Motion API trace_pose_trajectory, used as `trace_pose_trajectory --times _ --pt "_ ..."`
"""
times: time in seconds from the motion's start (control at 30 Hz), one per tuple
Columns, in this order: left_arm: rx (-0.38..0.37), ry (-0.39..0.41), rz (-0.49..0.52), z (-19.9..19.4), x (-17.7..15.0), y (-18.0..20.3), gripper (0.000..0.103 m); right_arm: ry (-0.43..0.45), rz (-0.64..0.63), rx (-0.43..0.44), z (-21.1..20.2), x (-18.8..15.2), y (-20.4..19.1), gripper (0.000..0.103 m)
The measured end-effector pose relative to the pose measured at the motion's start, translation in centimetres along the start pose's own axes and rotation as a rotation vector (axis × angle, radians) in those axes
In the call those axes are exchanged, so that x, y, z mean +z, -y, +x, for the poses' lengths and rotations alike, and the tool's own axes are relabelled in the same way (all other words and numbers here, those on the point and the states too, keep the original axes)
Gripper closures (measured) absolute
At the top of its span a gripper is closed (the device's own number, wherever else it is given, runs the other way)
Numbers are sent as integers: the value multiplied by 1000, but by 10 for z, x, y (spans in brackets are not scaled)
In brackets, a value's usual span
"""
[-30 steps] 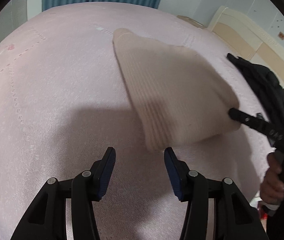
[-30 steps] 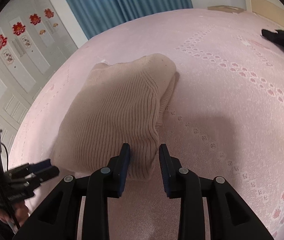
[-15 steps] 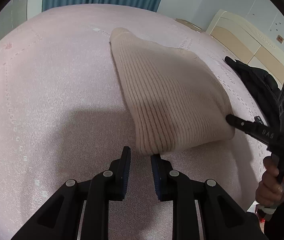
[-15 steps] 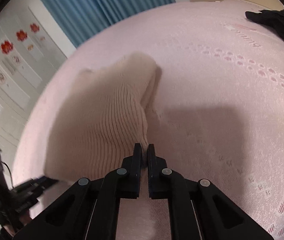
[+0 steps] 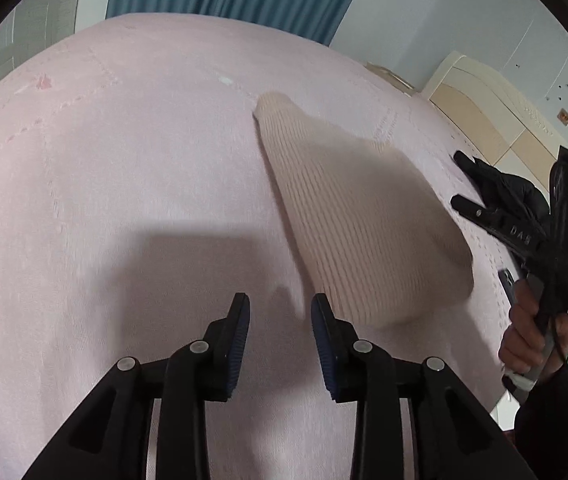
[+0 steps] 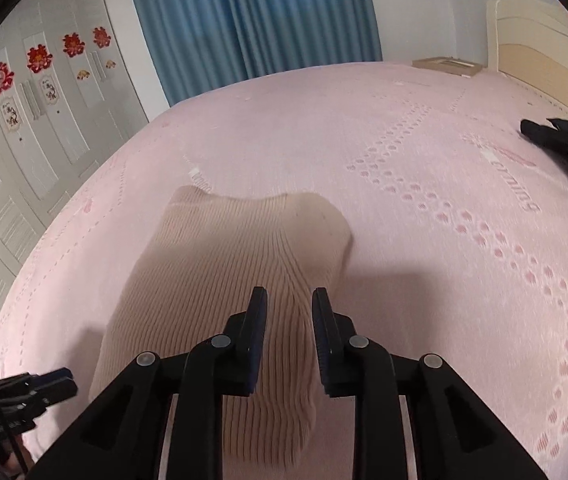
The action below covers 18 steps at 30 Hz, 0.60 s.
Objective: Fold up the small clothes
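Observation:
A folded beige ribbed knit garment (image 5: 356, 216) lies flat on the pink bedspread (image 5: 124, 160). My left gripper (image 5: 280, 312) is open and empty, just left of the garment's near corner. My right gripper (image 6: 289, 312) is open and hovers above the garment (image 6: 224, 280), nothing between its pads. The right gripper (image 5: 496, 220) also shows in the left wrist view, beyond the garment's right edge. The left gripper (image 6: 36, 388) shows at the lower left of the right wrist view.
A black garment (image 6: 564, 140) lies on the bed to the right, also in the left wrist view (image 5: 504, 188). A cream headboard (image 6: 544, 40) stands at the right, blue curtains (image 6: 252, 16) behind the bed, and white wardrobe doors (image 6: 24, 120) at the left.
Both grippers were nearly shut at the garment's edges half a second ago; now both are open, raised and drawn back. The garment lies released on the bed.

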State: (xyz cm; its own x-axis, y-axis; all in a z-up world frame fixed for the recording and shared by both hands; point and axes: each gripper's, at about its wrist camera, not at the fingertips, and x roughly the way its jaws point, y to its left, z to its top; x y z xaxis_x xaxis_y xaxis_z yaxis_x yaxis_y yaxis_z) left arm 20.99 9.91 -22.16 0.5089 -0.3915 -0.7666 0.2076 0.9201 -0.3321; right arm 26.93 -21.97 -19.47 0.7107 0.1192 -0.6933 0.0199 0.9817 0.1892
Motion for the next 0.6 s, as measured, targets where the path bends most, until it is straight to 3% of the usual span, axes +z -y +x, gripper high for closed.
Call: trace_pose_trajectory --times 0.1,0.23,0.3,0.6 --pt "-19 19 17 14 28 7 73 -9 -15 6 13 5 -2 80" --pt "-43 50 52 34 61 25 73 -62 -49 -79 37 -3 -2 82" --pt "-50 55 64 45 71 32 73 -53 -40 -74 41 -8 1 83" --pt "18 51 101 69 74 46 70 -49 -34 -96 45 -15 1 84"
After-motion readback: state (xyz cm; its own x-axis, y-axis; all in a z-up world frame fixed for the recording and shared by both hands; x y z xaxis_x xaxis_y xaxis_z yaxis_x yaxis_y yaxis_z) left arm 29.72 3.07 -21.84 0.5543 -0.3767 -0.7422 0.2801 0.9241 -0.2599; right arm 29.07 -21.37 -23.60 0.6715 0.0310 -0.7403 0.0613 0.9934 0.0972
